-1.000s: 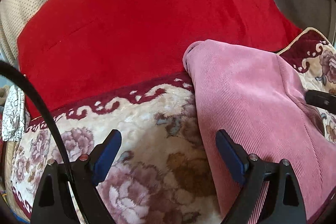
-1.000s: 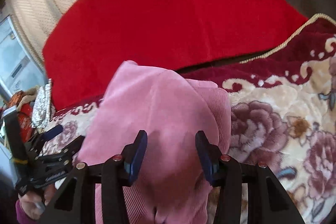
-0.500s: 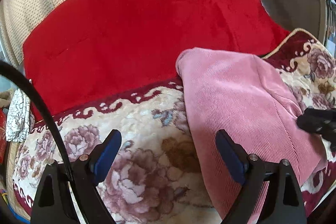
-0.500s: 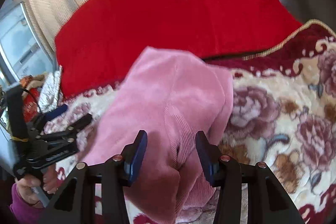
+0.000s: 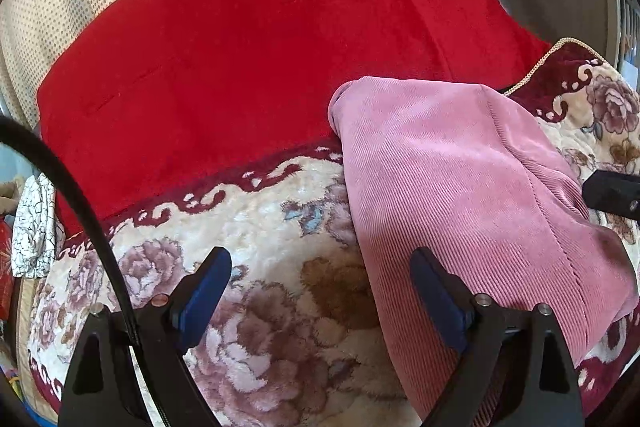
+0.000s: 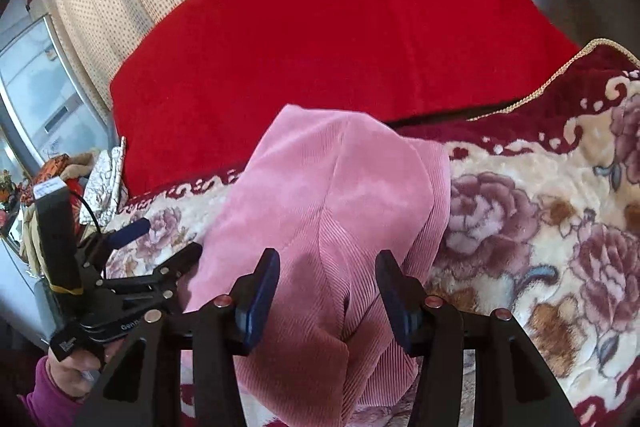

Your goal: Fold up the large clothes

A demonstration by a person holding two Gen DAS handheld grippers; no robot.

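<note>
The right claw (image 6: 326, 287) has just been opening; its jaws stand partly apart with a raised fold of the pink corduroy garment (image 6: 340, 195) between them, and whether the pads (image 6: 260, 291) press it is hard to tell. The left claw (image 5: 320, 291) gapes wide over the floral blanket (image 5: 260, 267), gripping nothing, its right pad above the garment's edge. The garment lies on the blanket before a red cover (image 5: 260, 47); its near end is cut off.
</note>
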